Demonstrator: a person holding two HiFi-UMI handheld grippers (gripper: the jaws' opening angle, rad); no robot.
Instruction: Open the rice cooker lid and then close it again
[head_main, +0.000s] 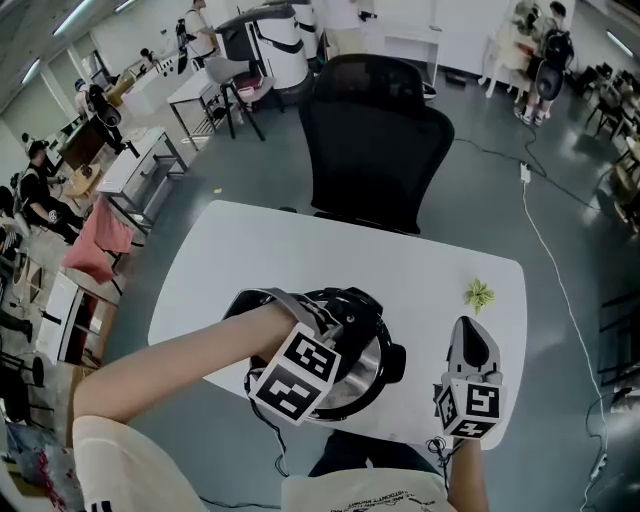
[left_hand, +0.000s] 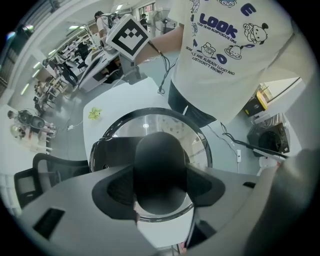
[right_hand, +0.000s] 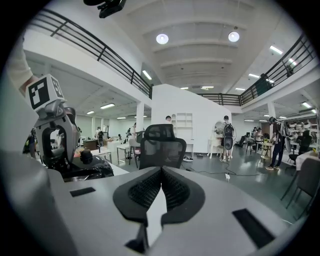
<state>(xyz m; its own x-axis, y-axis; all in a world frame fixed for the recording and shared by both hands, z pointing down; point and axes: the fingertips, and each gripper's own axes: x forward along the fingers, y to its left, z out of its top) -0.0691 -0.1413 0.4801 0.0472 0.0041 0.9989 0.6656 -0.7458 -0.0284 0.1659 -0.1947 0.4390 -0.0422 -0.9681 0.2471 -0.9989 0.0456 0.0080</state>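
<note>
Clenched, seemingly pad-tight, on the lid knob (left_hand: 160, 165) atop the rice cooker (head_main: 372, 372), straight below: left gripper (left_hand: 161, 192), nearer by far. Needs an upward pull. Beyond, right of the rice cooker: right gripper (right_hand: 161, 172) closed, empty.

Left gripper view: lid handle (left_hand: 160, 170) between left gripper (left_hand: 160, 189) jaws masks centre of lid (left_hand: 150, 117). Cooker body below the lid is out of sight. Person's torso (left_hand: 235, 55) is cut by top edge.

Head view: left gripper w/ its marker cube covers most of rice cooker (head_main: 390, 362); jaws and lid handle not visible there. Forearm (head_main: 170, 365) hides cooker's left side. Small green item (head_main: 478, 294) on table (head_main: 250, 250) is too small to ID.

Right gripper view: cooker shows only as a dark patch at left; rest is behind right gripper (right_hand: 161, 192) body and left gripper frame.
</note>
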